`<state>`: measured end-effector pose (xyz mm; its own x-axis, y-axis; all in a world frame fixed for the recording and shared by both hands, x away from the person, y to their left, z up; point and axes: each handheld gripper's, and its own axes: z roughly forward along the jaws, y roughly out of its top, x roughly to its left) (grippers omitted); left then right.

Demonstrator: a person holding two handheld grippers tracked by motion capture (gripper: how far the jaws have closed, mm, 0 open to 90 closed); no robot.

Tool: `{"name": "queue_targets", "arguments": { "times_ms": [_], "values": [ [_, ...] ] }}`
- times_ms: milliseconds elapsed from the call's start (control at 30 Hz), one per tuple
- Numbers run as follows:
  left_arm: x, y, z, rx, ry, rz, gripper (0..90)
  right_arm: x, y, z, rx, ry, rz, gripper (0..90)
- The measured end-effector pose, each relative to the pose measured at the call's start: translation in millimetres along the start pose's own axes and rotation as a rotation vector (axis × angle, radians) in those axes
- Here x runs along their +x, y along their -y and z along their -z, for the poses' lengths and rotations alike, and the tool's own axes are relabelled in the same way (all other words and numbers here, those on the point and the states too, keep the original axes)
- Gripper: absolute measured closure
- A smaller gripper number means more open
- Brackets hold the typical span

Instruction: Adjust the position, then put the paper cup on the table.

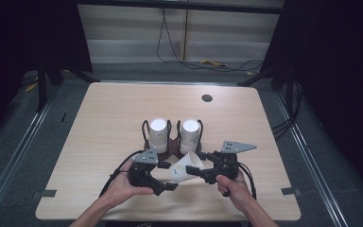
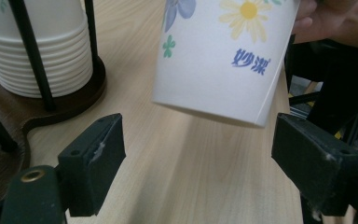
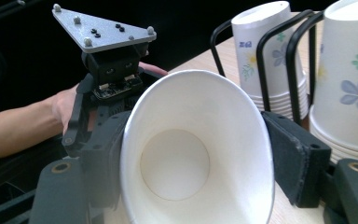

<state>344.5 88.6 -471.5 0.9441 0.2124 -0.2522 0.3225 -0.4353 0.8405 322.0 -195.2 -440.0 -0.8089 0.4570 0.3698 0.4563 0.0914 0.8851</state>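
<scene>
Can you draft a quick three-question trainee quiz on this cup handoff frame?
1. True or false: the left gripper is clamped on the paper cup.
2. Which gripper holds the cup? A) left B) right C) neither
3. Fill in: behind the grippers, two stacks of cups stand upside down in a wire ____.

Key: 1 false, its jaws stand apart with the cup base clear of them. 2 B, pinching the cup near its mouth. 3 holder.
</scene>
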Motion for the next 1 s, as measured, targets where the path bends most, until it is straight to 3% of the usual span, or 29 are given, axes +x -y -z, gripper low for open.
{"name": "queue_targets", "arguments": {
  "times_ms": [533,833,1000],
  "values": [
    [13.4,3.7,20.1,0.008,-0.113,0.061,16.8,-6.6,-9.4,12.1,0.07,0.189,0.038,29.8],
    [23.1,11.6,36.4,0.011,-0.167,0.108,17.6,-18.4,-14.0,25.8,0.085,0.293,0.033,30.2],
    [23.8,14.6,38.5,0.036,-0.19,0.1,19.7,-21.4,-15.6,27.3,0.105,0.351,0.03,30.2]
  ]
}}
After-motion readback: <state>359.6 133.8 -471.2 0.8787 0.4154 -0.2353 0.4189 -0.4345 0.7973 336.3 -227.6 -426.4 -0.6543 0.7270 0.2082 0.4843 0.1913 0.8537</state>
